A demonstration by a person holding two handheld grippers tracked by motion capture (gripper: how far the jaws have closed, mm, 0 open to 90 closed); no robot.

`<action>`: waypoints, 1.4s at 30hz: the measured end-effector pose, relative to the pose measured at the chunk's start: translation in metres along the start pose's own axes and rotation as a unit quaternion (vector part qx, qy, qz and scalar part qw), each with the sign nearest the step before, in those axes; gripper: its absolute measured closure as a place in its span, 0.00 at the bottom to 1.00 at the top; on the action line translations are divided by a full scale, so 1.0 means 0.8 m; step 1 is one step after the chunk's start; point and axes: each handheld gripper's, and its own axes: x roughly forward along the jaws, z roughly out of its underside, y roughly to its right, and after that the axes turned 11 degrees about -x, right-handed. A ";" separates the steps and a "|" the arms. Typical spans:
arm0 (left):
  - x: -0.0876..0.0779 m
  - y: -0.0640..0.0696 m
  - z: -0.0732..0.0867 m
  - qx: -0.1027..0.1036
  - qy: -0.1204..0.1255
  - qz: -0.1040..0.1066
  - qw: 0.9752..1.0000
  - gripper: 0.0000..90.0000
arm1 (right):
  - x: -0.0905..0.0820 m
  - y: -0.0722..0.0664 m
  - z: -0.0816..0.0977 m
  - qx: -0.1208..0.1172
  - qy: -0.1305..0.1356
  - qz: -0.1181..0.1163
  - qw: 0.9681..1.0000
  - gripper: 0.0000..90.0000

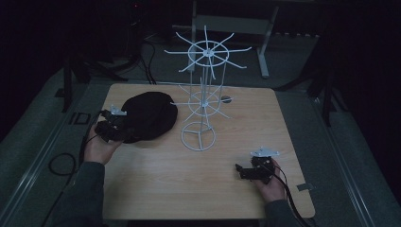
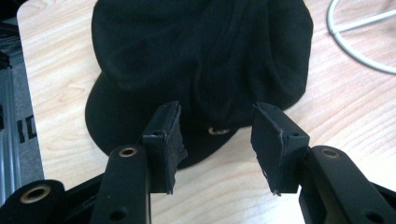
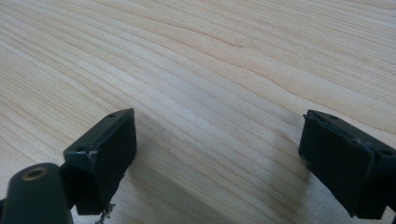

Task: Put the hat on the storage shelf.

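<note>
On the pale wood desk (image 1: 156, 189) in a dark room, the left tool (image 2: 217, 140) hovers open at the black cap (image 1: 150, 114), left of the white wire rack (image 1: 203, 101). Right of it, the right tool (image 3: 217, 154) gapes empty.

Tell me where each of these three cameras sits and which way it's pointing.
High view: above the person's side, looking forward and down on the wooden table, black cap and white wire rack; both hands with left tool and right tool show.
Left gripper view: rides the left tool, looking along its open jaws at the cap.
Right gripper view: rides the right tool, facing bare tabletop between open jaws.
Shared: high and left gripper views both show cap and rack base.
</note>
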 end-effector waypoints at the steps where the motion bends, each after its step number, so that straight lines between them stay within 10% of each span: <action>1: 0.001 -0.001 -0.003 0.002 -0.001 0.000 1.000 0.59 | 0.000 0.000 0.000 0.000 0.000 0.000 1.000 0.12; 31: 0.055 -0.012 -0.074 0.049 -0.037 0.027 0.998 0.29 | 0.000 0.000 0.000 0.000 0.000 0.000 1.000 0.12; 42: 0.086 -0.005 -0.093 0.034 -0.057 0.058 0.996 0.17 | 0.000 0.000 0.000 0.000 0.000 0.000 1.000 0.12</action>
